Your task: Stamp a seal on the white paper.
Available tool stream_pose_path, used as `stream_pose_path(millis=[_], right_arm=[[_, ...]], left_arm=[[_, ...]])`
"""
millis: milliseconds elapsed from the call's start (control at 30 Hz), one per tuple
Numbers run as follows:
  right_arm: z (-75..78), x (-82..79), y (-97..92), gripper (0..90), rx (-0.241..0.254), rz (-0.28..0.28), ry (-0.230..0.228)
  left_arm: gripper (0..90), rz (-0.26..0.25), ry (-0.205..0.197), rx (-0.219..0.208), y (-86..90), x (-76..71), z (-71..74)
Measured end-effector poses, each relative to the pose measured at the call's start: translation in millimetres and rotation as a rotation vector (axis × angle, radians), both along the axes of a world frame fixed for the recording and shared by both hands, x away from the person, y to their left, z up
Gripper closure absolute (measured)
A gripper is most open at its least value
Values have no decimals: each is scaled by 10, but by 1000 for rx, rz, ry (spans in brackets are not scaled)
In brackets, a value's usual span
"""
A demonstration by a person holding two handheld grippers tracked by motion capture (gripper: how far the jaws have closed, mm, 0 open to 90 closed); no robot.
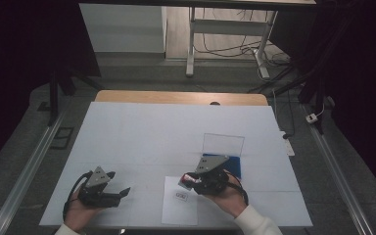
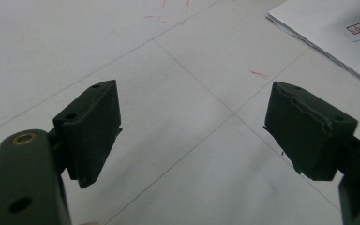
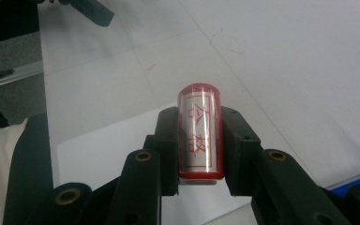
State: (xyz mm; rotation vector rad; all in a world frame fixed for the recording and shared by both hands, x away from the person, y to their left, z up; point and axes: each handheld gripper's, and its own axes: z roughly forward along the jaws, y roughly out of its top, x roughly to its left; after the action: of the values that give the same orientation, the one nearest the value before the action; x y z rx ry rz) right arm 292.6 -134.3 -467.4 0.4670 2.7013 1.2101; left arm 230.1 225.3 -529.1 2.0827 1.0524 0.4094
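So the stamp (image 3: 200, 132) is a small clear block with a red rim and red characters on its face, turned up toward the camera in the middle of the right gripper view. It's pinched between black jaws, lifted off the sheet of paper (image 1: 180, 205) at lower centre of the high view, which carries a red stamp mark (image 1: 180, 195).

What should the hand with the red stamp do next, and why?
Probably carry the stamp back toward the blue pad. The right gripper holds it clear of the paper, which already bears a red mark.
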Motion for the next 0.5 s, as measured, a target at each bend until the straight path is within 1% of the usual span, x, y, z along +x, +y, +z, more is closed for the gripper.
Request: stream_pose_path(millis=[200, 500], right_arm=[[47, 21, -56, 701, 19, -14, -3], [103, 54, -137, 701, 33, -34, -10]], left_arm=[[188, 0, 0, -1, 3, 1, -3], [188, -1, 0, 0, 1, 1, -3]])
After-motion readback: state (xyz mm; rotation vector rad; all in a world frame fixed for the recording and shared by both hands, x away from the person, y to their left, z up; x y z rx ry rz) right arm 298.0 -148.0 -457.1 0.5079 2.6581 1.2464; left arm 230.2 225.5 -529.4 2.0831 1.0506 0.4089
